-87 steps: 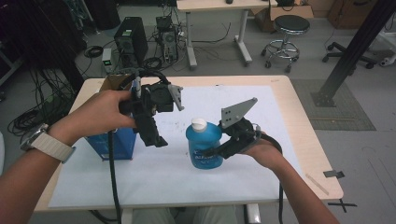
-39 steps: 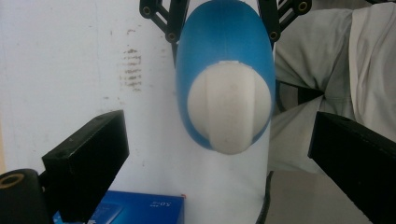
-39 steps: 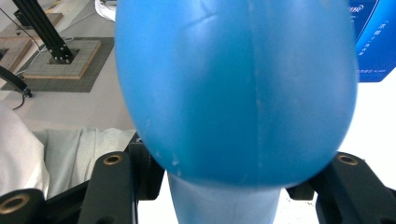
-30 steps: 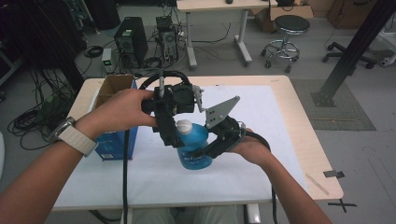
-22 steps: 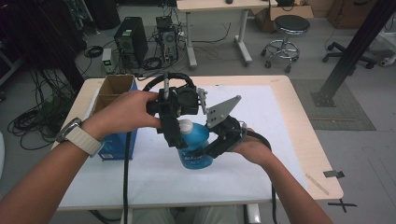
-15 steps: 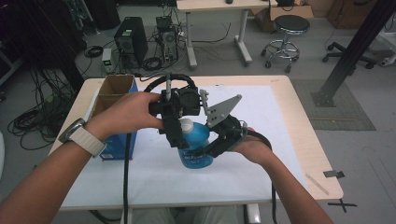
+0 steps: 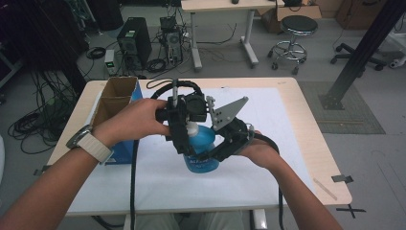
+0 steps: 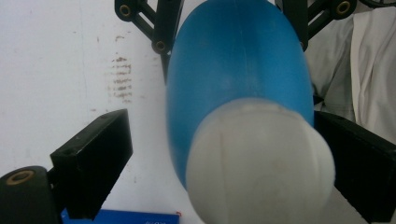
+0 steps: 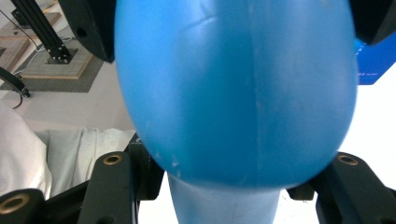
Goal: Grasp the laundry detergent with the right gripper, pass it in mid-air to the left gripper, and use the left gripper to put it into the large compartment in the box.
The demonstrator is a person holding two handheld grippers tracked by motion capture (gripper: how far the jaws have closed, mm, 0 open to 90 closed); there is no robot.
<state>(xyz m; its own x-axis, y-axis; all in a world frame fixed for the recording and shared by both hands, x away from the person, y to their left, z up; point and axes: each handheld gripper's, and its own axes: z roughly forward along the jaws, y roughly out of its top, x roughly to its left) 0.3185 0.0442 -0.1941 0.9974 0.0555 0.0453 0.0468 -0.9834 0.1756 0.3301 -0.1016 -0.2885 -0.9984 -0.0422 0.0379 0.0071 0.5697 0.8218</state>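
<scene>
A blue bottle [image 7: 205, 144] with a white cap [image 7: 192, 128] stands tilted above the white sheet. My right gripper [image 7: 210, 154] is shut on its body from the right, and the right gripper view has the blue bottle [image 9: 233, 84] bulging between the jaws of my right gripper [image 9: 229, 186]. My left gripper [image 7: 187, 140] comes down over the top. In the left gripper view the cap [image 8: 259, 163] sits between the jaws of my left gripper [image 8: 224, 158]. They have just been closing. The left finger [image 8: 93, 163] still stands apart from the cap.
An open blue cardboard box [image 7: 115, 108] stands at the table's left side, close to the left forearm. A white sheet [image 7: 273, 129] covers most of the wooden table [image 7: 311, 143]. Computers, cables and a stool [image 7: 294, 28] sit on the floor beyond.
The left gripper has swung right from beside the box to over the bottle's cap and settled around it. The right gripper still holds the bottle, shifted slightly left.
</scene>
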